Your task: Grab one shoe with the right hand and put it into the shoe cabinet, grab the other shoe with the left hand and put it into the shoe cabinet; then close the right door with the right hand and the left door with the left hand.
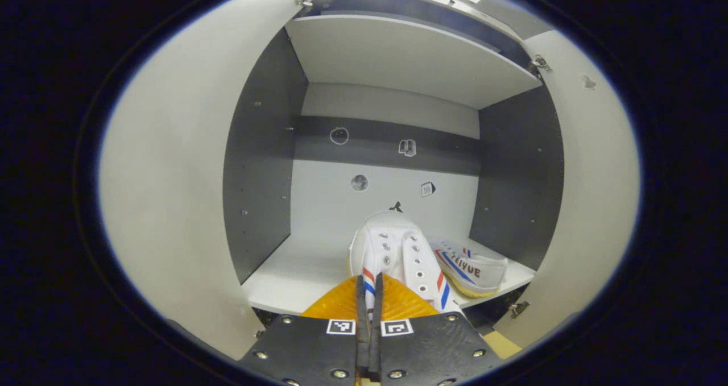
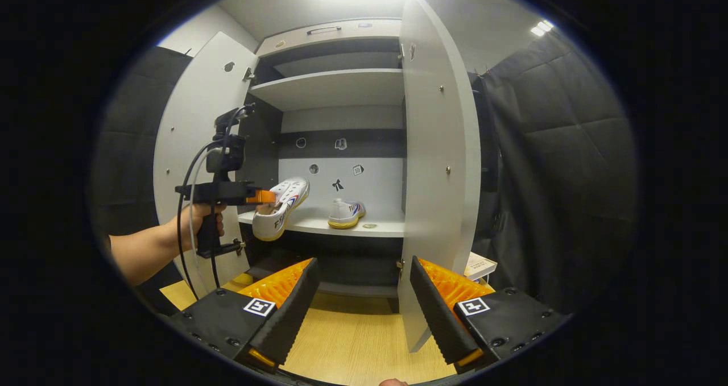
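Left gripper [image 1: 368, 295] jaws pinch 1 shoe [image 1: 398, 255]; right gripper [image 2: 364, 312] jaws gape wide, holding nothing.

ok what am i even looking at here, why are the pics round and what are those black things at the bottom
No robot here: a person holds a pair of hand-held tongs in each hand, and a wide-angle camera rides on each, which makes the pictures round. The black parts at the bottom are each camera's own tongs.

The left gripper view looks into an open shoe cabinet. The left tongs are closed on a white shoe, carrying it in over the lower shelf, where the other shoe already lies.

The right gripper view is taken from farther back. The right tongs are open and empty. You can see the person's hand, both open doors and the wooden floor.
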The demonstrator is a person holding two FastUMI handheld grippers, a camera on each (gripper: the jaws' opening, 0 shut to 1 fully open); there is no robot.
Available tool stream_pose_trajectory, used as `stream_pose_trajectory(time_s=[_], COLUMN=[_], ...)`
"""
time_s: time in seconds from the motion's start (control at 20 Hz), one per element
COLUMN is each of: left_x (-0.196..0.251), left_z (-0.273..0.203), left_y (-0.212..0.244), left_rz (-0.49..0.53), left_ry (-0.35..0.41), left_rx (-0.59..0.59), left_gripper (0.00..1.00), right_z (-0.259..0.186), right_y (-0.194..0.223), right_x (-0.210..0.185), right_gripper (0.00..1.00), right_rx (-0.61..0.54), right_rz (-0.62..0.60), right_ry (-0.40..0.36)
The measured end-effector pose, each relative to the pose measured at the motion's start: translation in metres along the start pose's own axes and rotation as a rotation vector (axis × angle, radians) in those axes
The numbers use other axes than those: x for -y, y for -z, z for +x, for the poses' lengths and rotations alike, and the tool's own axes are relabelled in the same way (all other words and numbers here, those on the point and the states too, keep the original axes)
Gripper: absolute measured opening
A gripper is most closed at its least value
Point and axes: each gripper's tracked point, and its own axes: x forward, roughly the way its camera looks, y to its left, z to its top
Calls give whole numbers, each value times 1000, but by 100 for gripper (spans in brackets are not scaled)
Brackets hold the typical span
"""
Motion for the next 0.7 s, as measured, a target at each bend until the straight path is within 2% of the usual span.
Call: stream_pose_trajectory(time_s=[0.4,0.7], left_x=[-10,-14], left_z=[74,105], left_y=[-6,19], left_rz=[-15,4], left_ry=[-13,-37], left_rx=[-56,-154], left_gripper=[1,1], right_z=[0,-3], right_y=[4,6], right_x=[-1,-7], right_gripper=[100,100], right_rx=[-17,-28], right_rz=[7,2], right_ry=[38,33])
